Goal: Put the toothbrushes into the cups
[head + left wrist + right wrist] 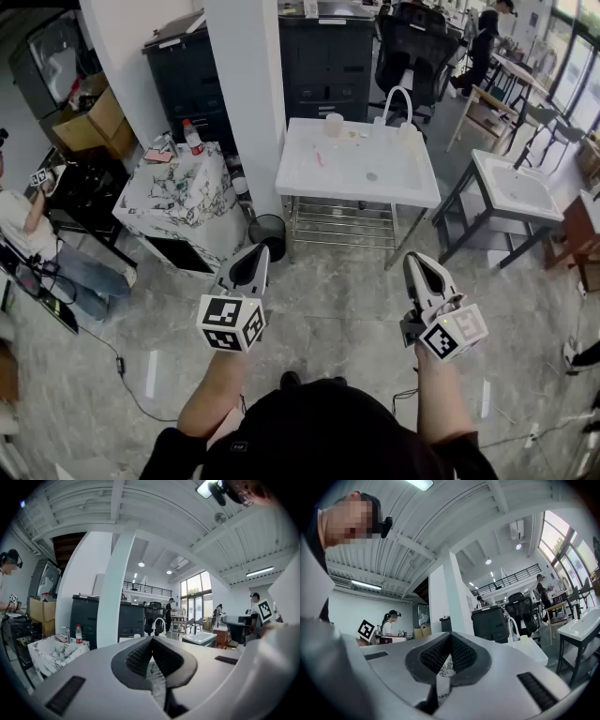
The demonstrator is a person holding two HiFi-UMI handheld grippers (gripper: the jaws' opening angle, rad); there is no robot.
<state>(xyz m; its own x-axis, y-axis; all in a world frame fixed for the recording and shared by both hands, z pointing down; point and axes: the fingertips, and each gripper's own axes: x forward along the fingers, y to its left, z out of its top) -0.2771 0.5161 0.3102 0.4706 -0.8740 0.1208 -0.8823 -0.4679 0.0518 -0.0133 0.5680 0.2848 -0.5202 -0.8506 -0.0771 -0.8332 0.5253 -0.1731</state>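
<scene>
**Tool state.** The left tool point(257, 257) and the right tool point(415, 262) are held out at about level, side by side and well apart, over bare floor in the lower half of the head view. In the left gripper view the ribbed pads of the left tool point(151, 640) meet at the tip with nothing between them. The right gripper view shows the right tool point(450, 637) in the same state: together and empty. This posture is judged to be a carrying position. No object is within reach, so an open jaw would serve no purpose at this point.

**Location of task items.** The white surface point(398, 192) stands in the upper centre of the head view, well ahead of both tools. A pale cup point(334, 125) stands upright near its far edge, left of the curved faucet point(397, 101). A thin pinkish item point(319, 159) lies flat on the surface nearer the front and is probably a toothbrush. Both tools point toward this surface, which is consistent with an approach not yet completed.

**Limits of visibility.**
- Items on the surface are too small to count, so the number of toothbrushes and cups cannot be confirmed.
- A small mark right of the pinkish item cannot be identified.
- In the left gripper view the tool body covers most of the surface, and only the faucet point(158, 623) rises above it.
- The operator's head blocks the bottom edge of the head view.
</scene>
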